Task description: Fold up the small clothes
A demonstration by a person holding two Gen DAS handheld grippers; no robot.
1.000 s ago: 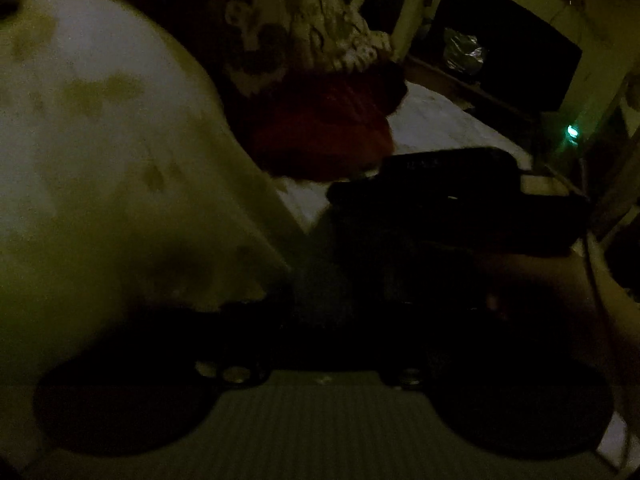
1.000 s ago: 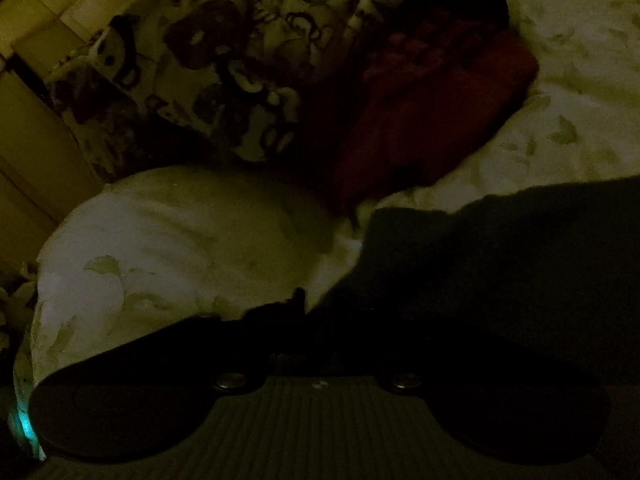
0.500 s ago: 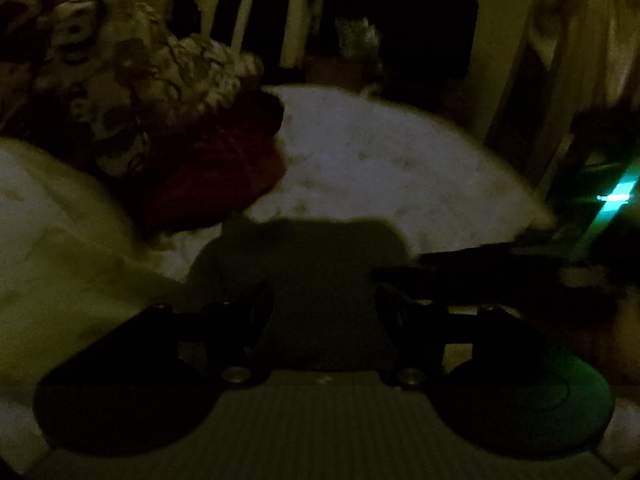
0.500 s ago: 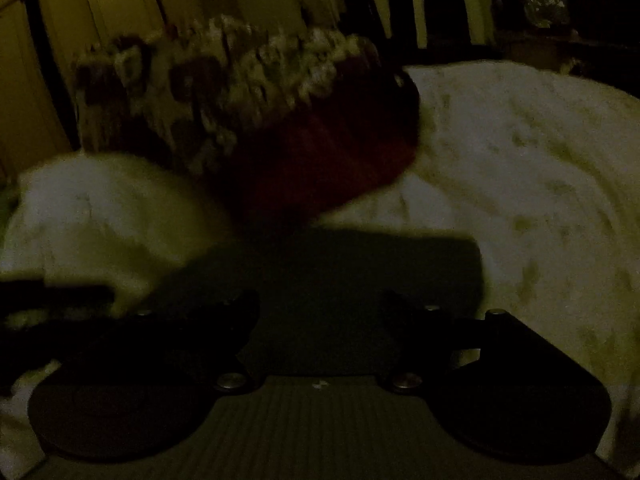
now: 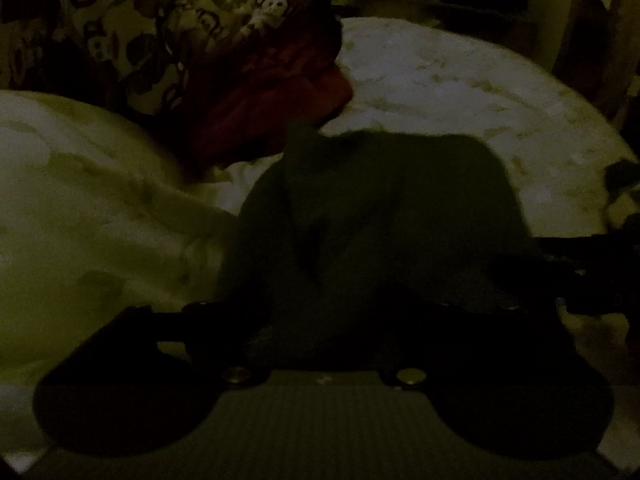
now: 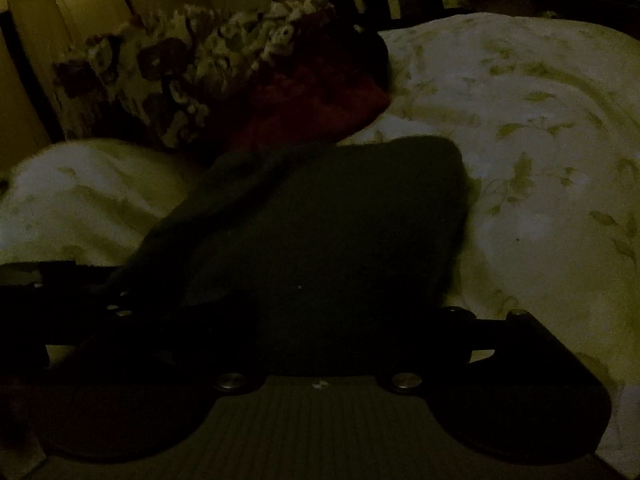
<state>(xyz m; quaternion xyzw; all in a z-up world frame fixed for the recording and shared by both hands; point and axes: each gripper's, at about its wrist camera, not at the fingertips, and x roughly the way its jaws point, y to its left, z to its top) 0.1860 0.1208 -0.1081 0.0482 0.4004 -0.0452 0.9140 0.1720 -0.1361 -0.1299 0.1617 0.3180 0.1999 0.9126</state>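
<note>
The room is very dim. A small dark garment (image 5: 380, 216) lies on the pale leaf-print bed cover (image 5: 460, 80), with a fold line down its middle. It also shows in the right wrist view (image 6: 320, 220). My left gripper (image 5: 324, 320) hovers over the garment's near edge with its jaws spread wide and nothing between them. My right gripper (image 6: 320, 320) sits over the near edge too, jaws apart and empty. The right gripper's body (image 5: 600, 272) shows at the right of the left wrist view.
A red cloth (image 5: 272, 96) and a patterned cloth pile (image 5: 160, 32) lie behind the garment. They also show in the right wrist view, red (image 6: 320, 108) and patterned (image 6: 180, 68). A bulge of bed cover (image 5: 80, 208) rises at the left. Dark furniture stands beyond the bed.
A second ago both grippers were shut low on the dark garment. They then opened and drew back, and the garment now lies flat in front of both.
</note>
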